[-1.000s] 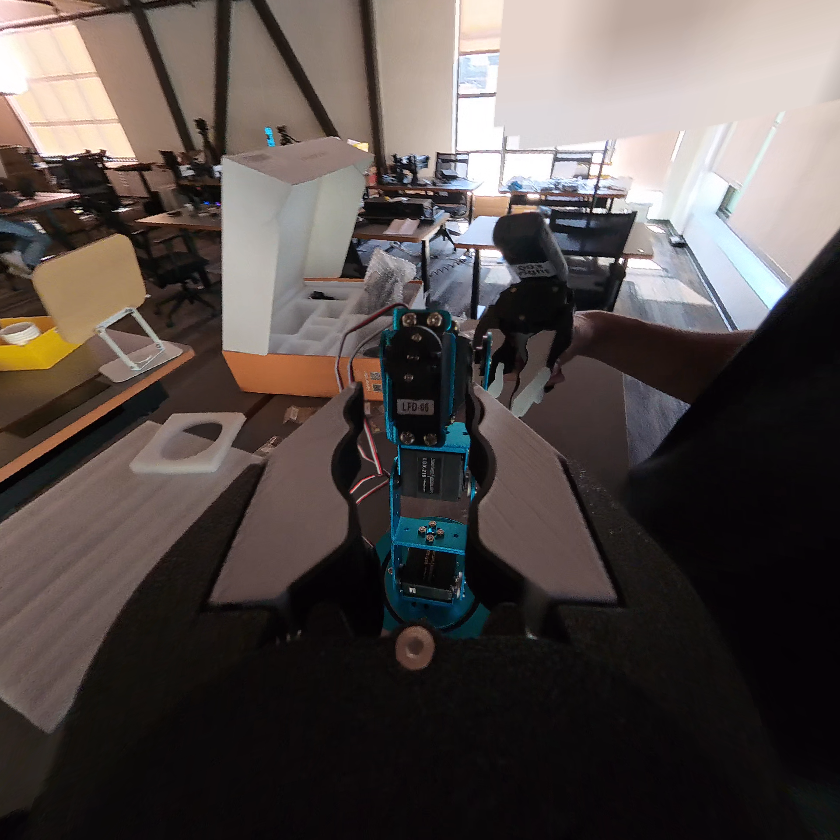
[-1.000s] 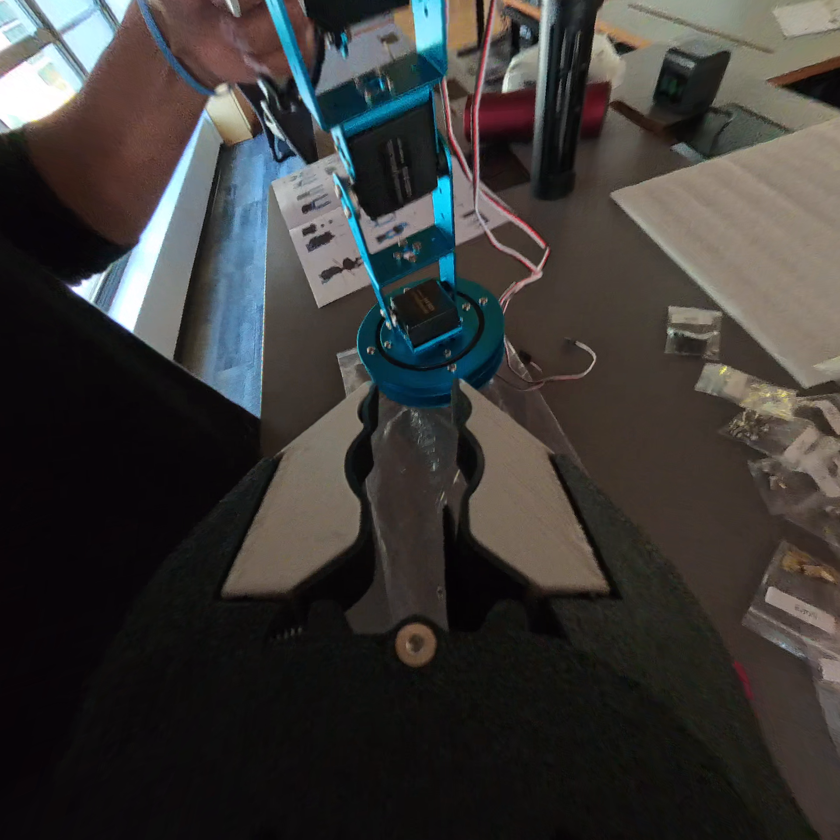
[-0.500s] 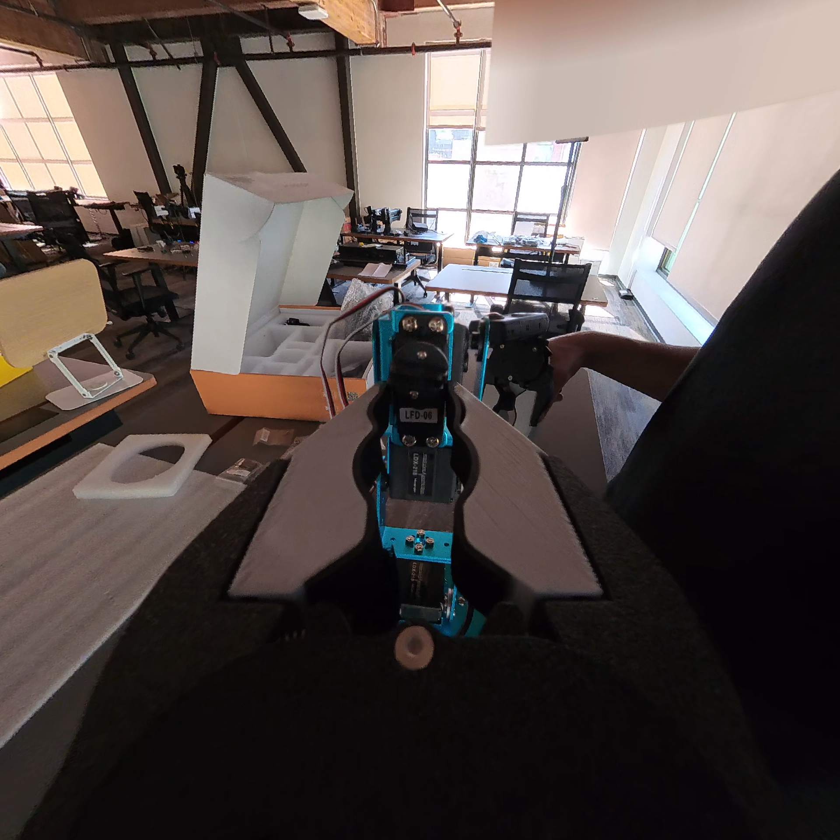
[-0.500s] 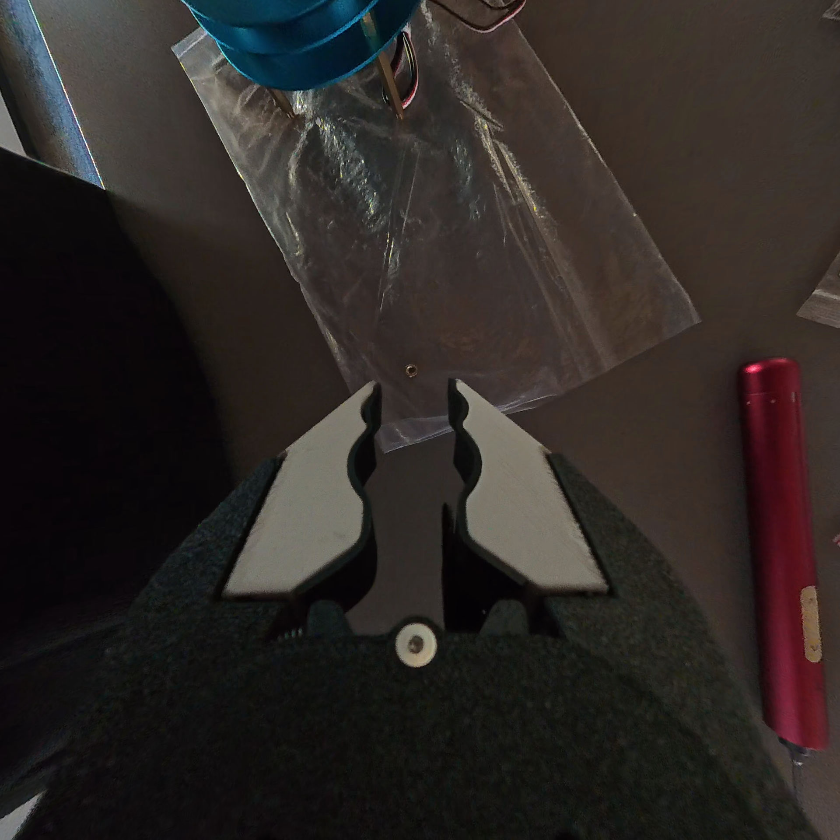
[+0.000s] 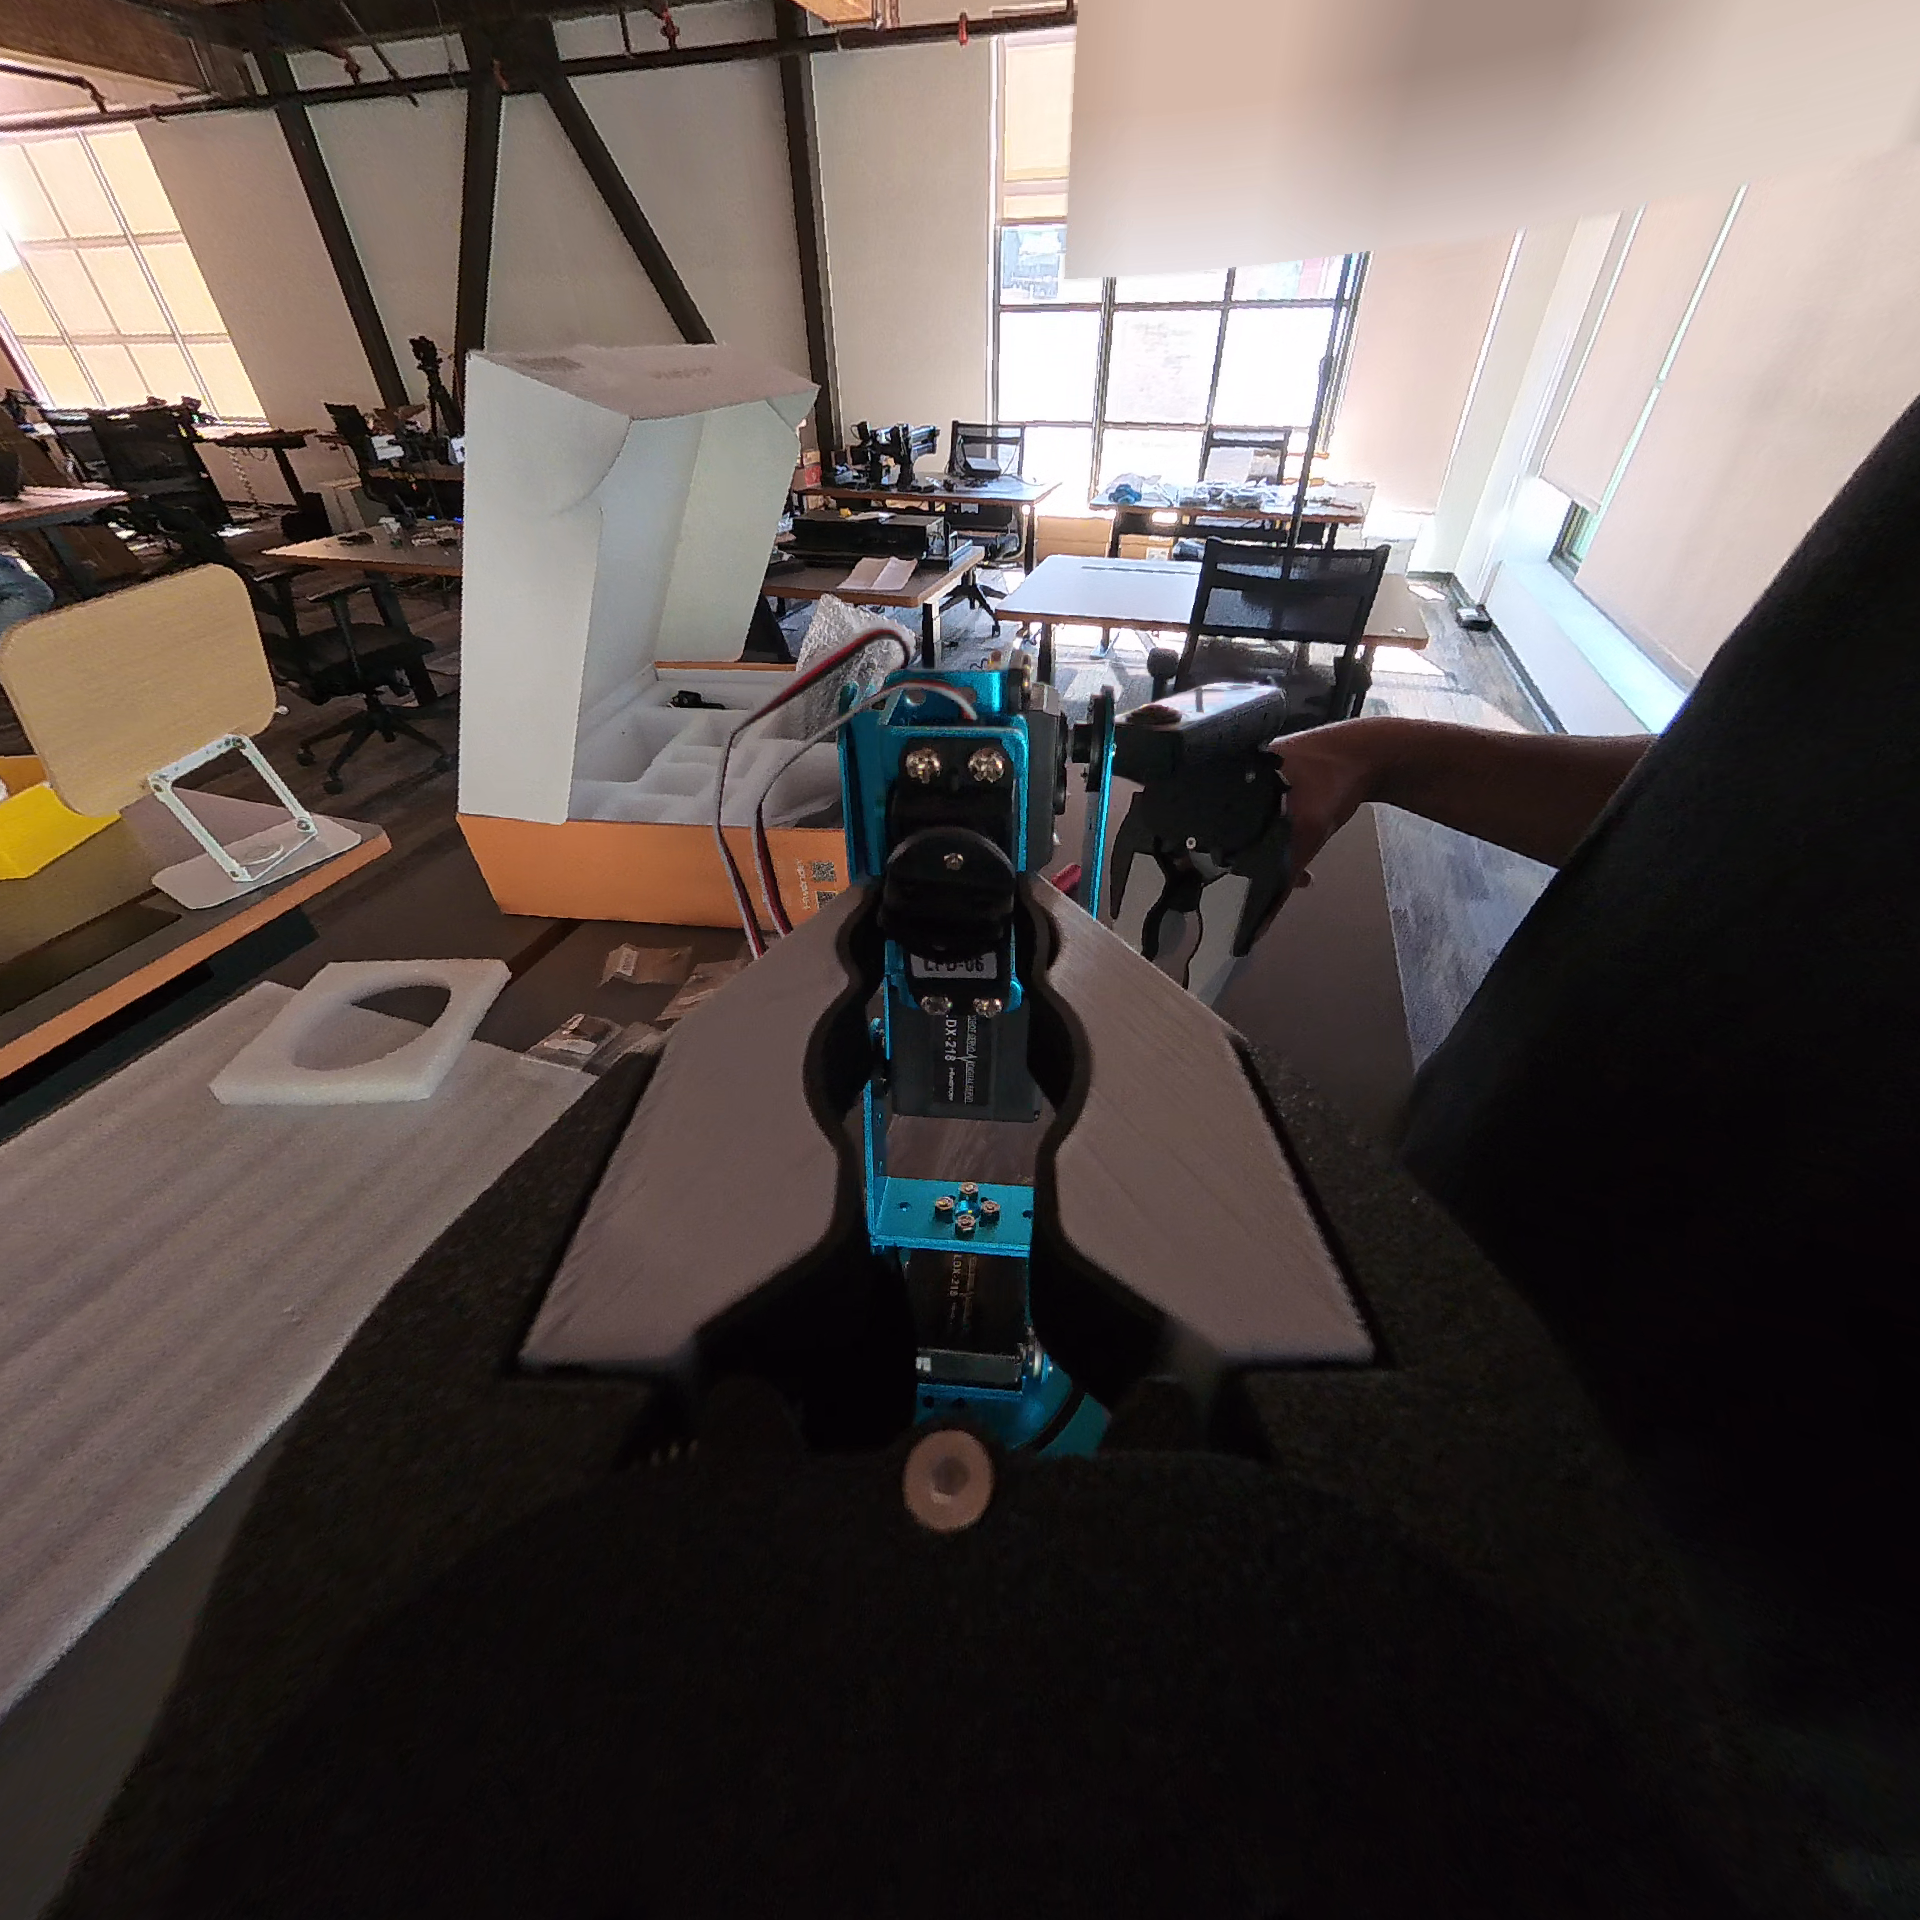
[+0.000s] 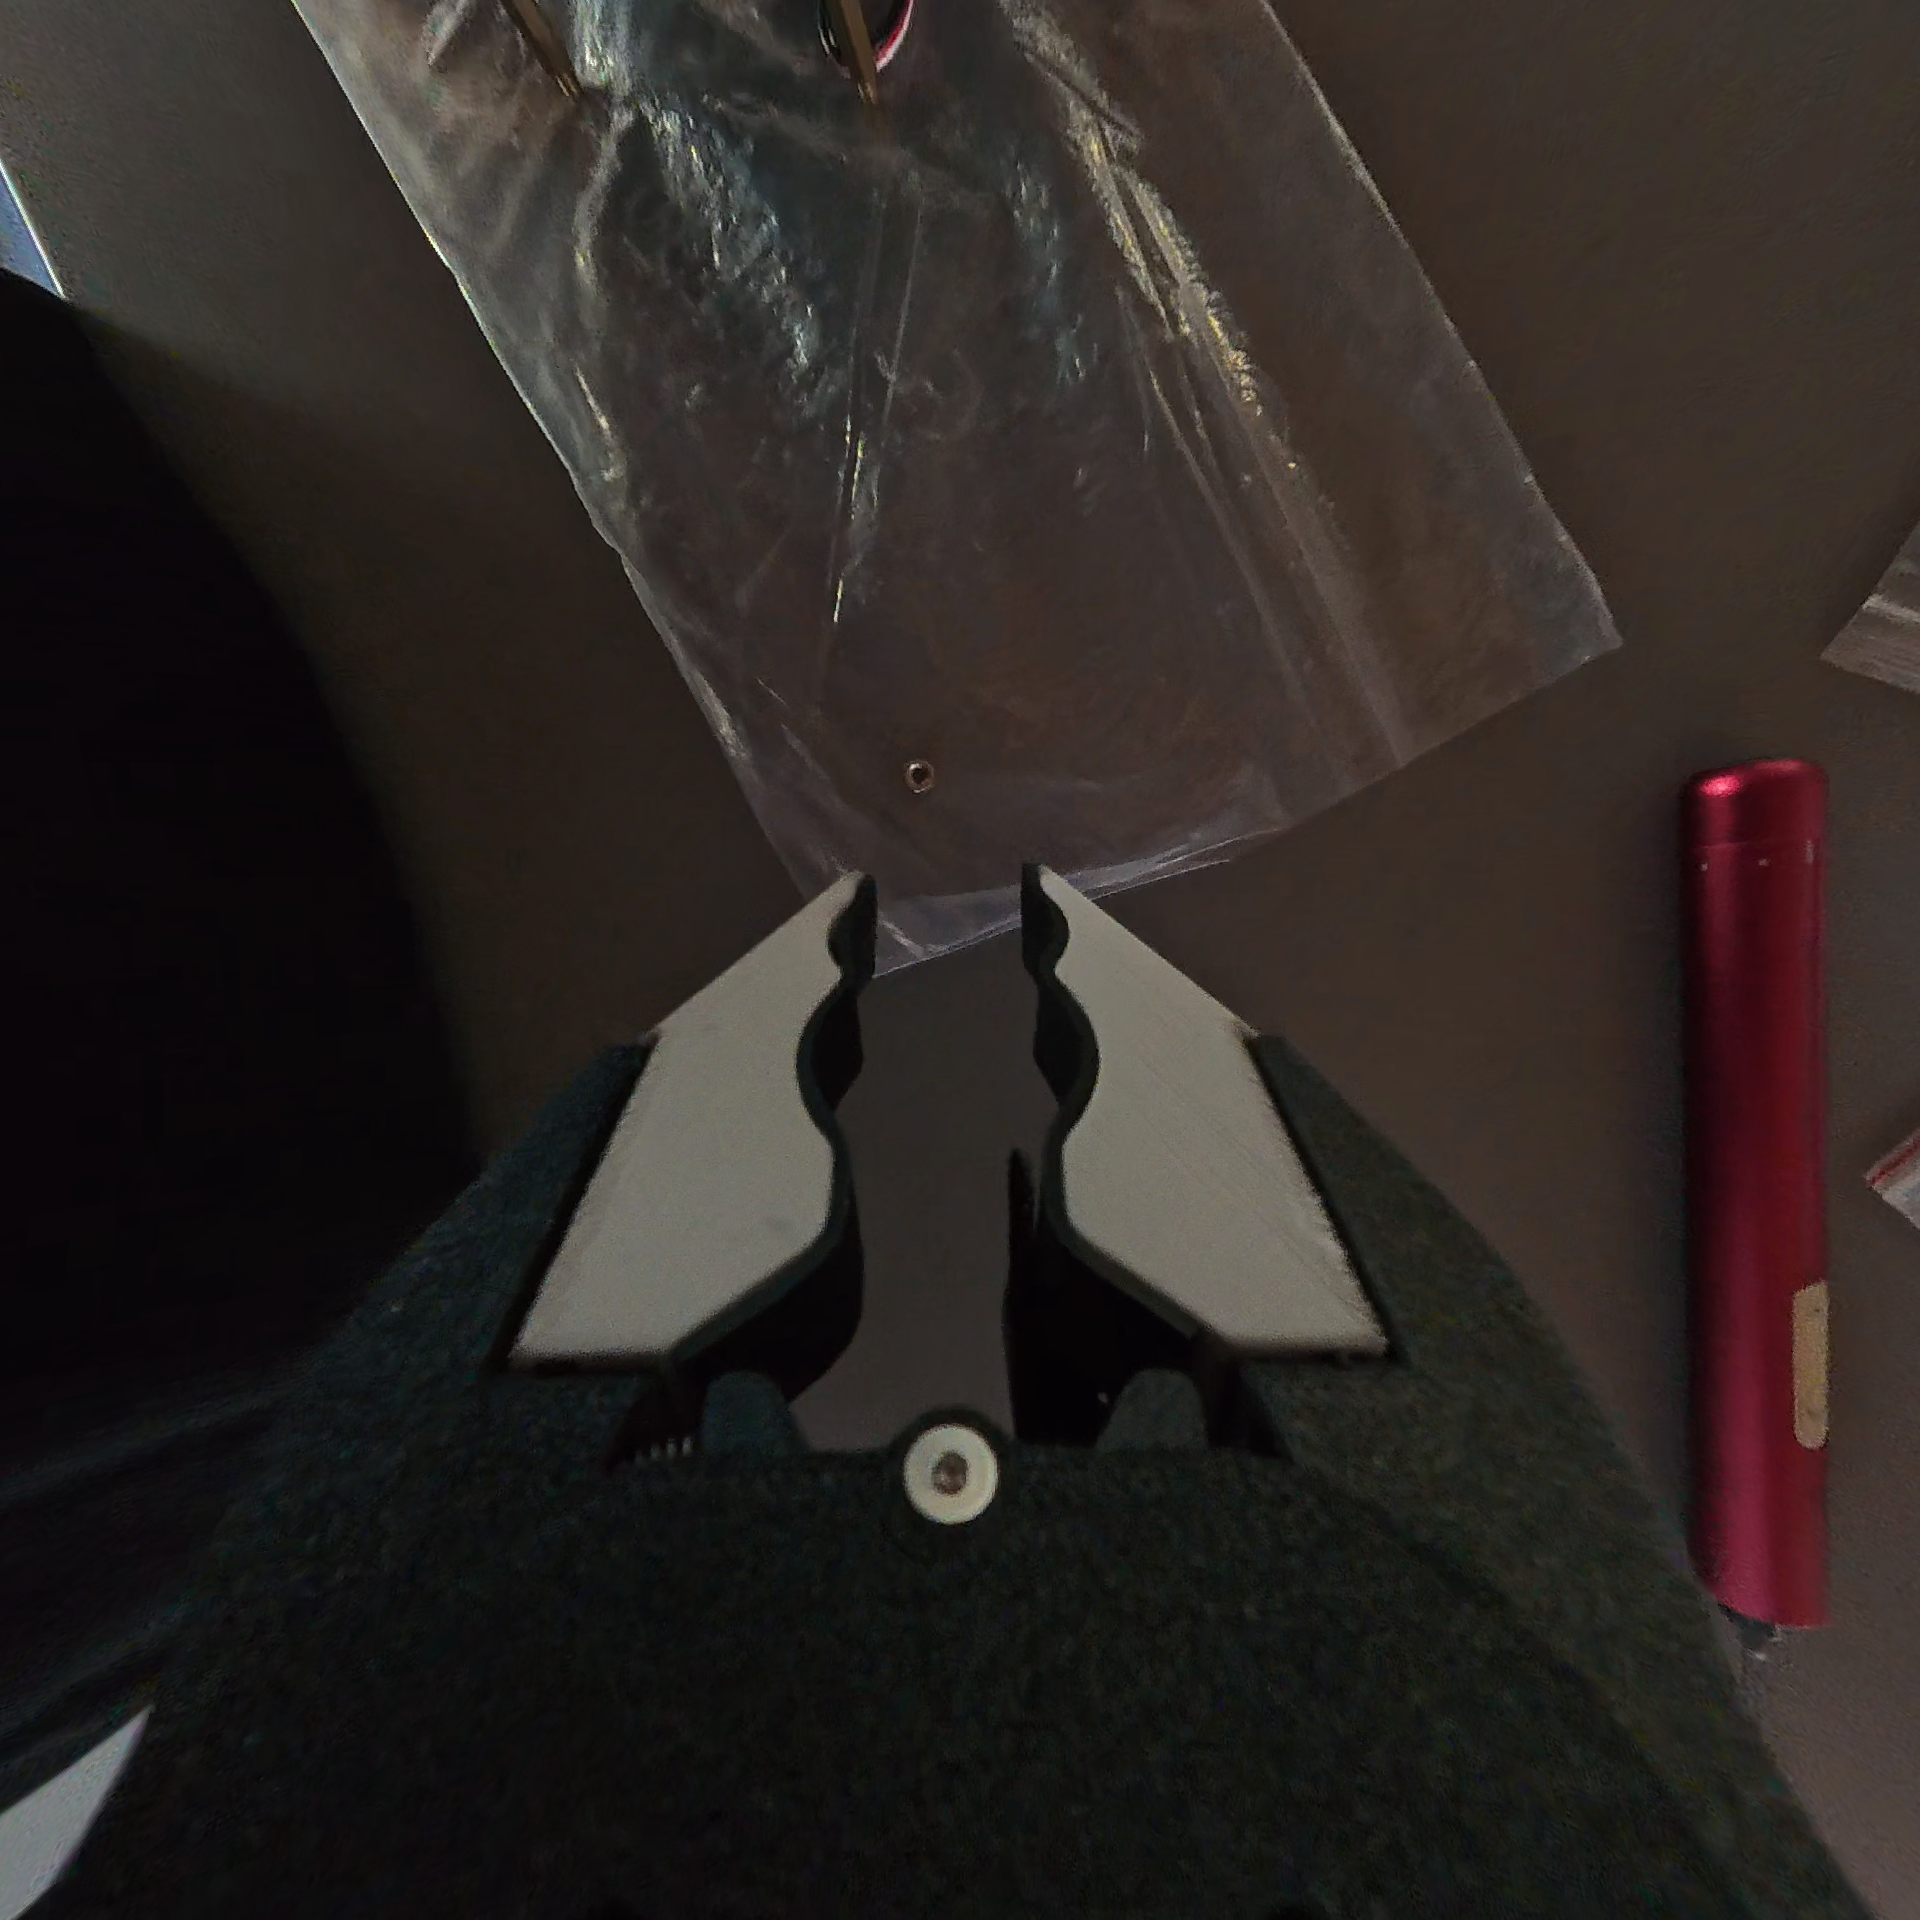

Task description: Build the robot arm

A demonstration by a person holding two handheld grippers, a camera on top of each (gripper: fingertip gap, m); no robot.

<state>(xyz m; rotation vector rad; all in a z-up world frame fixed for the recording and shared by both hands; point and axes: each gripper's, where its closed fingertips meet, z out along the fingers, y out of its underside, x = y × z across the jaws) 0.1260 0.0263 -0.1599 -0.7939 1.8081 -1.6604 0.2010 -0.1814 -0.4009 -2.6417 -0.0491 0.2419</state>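
Left gripper (image 5: 948,935): jaws closed around the blue metal bracket-and-black-servo arm assembly (image 5: 961,1039), gripped at the servo body; assembly upright between the fingers (image 5: 727,1122), its round blue base partly seen below the jaws. Red, white and black servo wires (image 5: 764,790) looping off the top of the assembly to the left. Small black claw (image 5: 1195,831) at the far end of the assembly, pointing down to the right, with a bare hand (image 5: 1320,790) just beside it, contact not clear.

Behind the assembly: open orange-and-white cardboard box (image 5: 623,644) with white foam compartments, lid standing up. To the left on the dark grey tabletop (image 5: 1320,997): white ribbed foam sheet (image 5: 156,1247) carrying a square white foam piece with a round cut-out (image 5: 364,1029); small clear packets of hardware (image 5: 644,966) between the foam and the box. Tan board on a white wire stand (image 5: 135,675) on the neighbouring desk.

Right gripper (image 6: 948,894): jaws narrowly apart, nothing between them, pointing down at the tabletop. Fingertips over the near edge of a crumpled clear plastic bag (image 6: 1039,468) lying flat; contact with the bag not determinable. Small metal ring-like part (image 6: 918,771) on or in the bag just ahead of the fingertips. Two brass-coloured pins (image 6: 561,62) at the top edge, over the bag. Red metal cylinder (image 6: 1756,1195) lying to the right, well apart from the jaws.
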